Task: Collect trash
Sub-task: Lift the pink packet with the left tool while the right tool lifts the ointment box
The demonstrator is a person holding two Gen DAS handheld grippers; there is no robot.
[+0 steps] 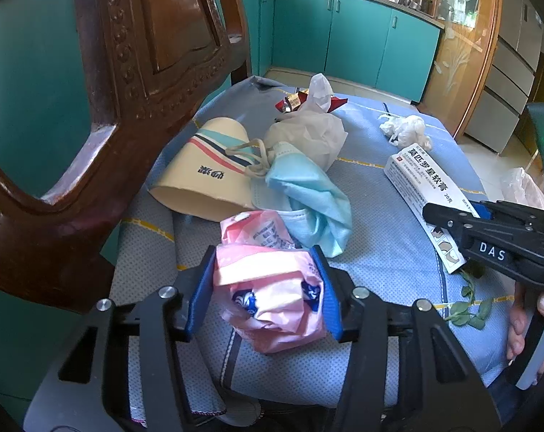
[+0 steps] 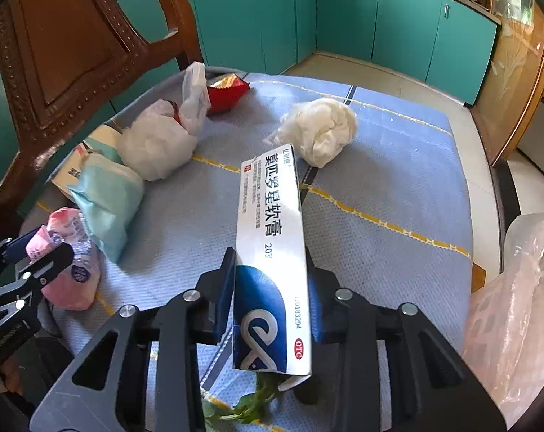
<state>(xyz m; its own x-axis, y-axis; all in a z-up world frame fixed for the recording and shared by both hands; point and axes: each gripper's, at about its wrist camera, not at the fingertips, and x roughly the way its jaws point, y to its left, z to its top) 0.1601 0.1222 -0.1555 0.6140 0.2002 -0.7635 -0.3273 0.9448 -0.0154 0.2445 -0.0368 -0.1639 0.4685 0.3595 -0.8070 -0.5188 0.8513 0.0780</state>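
Left wrist view shows us our left gripper [image 1: 268,291] pinching a crumpled pink packet [image 1: 268,298] between its blue pads, just above the blue cloth [image 1: 380,244]. Our right gripper [image 2: 272,295] clamps a white-and-blue box [image 2: 272,252] near its blue end. We judge the job barely begun: two pieces are in hand, but nothing looks binned yet. Left on the cloth are a paper cup [image 1: 203,172] on its side, a blue mask [image 1: 308,194], a white bag [image 1: 308,133], a red wrapper [image 2: 227,91], a tissue wad [image 2: 322,129] and green sprigs [image 1: 470,306]. A thin plastic bag [image 2: 517,295] sits at the right, perhaps the trash bag. The box's long axis runs straight away from our right gripper, its white end pointing toward the tissue wad.
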